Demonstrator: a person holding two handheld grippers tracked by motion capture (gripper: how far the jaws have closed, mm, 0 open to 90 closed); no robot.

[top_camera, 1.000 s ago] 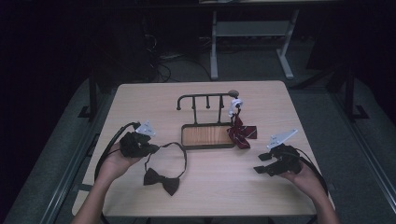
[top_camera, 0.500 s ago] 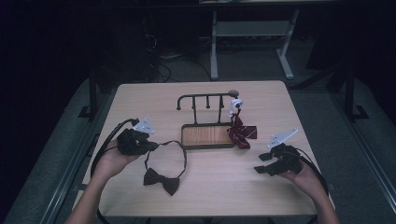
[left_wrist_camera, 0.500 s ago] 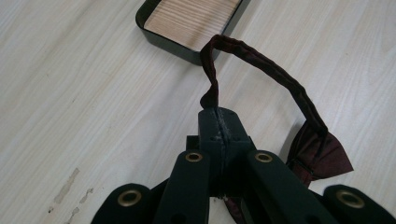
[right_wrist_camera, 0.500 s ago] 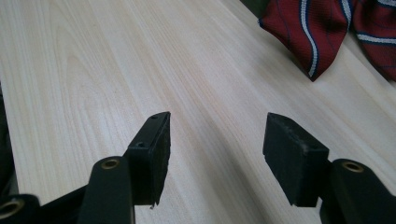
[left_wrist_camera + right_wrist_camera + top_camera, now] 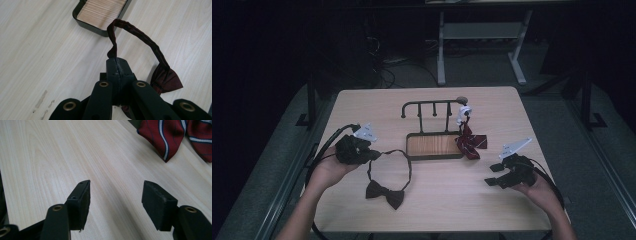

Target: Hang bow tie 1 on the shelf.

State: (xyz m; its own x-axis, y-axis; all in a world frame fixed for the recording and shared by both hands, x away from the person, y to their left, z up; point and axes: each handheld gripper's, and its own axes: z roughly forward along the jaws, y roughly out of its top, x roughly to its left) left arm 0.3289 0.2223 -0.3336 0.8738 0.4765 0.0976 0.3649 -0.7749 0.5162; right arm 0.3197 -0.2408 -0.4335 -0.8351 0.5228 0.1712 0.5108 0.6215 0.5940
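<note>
Rack (image 5: pixel 432 107) — striped tie (image 5: pixel 471 143) hanging.

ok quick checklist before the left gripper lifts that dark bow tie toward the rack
1. Left gripper shut on the strap of the dark bow tie: ok, jaws closed on the band in the left gripper view.
2. Bow itself clear of the jaws: ok, it lies on the table, only the strap is pinched.
3. Free hook on the rack: ok, the left pegs are bare.
4. Striped red tie out of the way: ok, it hangs at the rack's right end.
5. Right gripper ready to help: ok, open, holding nothing.
6. Strap clasp state: cannot tell.
</note>
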